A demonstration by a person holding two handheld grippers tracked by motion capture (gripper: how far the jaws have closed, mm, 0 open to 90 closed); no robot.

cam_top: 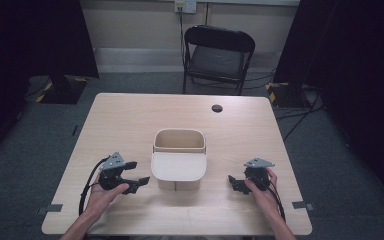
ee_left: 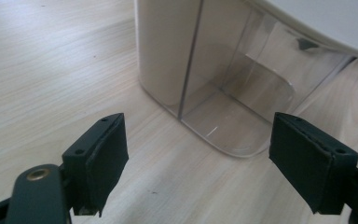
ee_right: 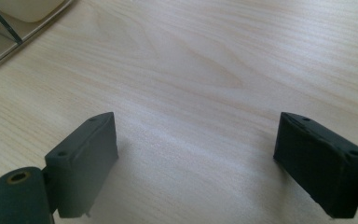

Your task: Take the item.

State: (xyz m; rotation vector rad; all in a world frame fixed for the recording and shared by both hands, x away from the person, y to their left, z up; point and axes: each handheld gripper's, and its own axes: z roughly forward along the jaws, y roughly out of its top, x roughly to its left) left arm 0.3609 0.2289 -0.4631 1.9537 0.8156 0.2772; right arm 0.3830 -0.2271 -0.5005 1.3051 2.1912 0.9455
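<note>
A beige bin (cam_top: 179,160) with its flat lid (cam_top: 178,166) hinged open toward me stands at the middle of the wooden table (cam_top: 130,115). My left gripper (cam_top: 139,181) rests open just left of the bin, aimed at its lower corner. In the left gripper view the bin's beige wall and clear base panel (ee_left: 223,88) lie just beyond the spread jaws of the left gripper (ee_left: 214,163). My right gripper (cam_top: 234,182) sits open to the right of the bin, apart from it. In the right gripper view the right gripper (ee_right: 209,163) has bare tabletop between its jaws.
A black folding chair (cam_top: 218,57) stands beyond the table's far edge. A small dark round grommet (cam_top: 217,108) sits in the far part of the table. Black curtains hang at both sides. Cables run across the grey floor at right.
</note>
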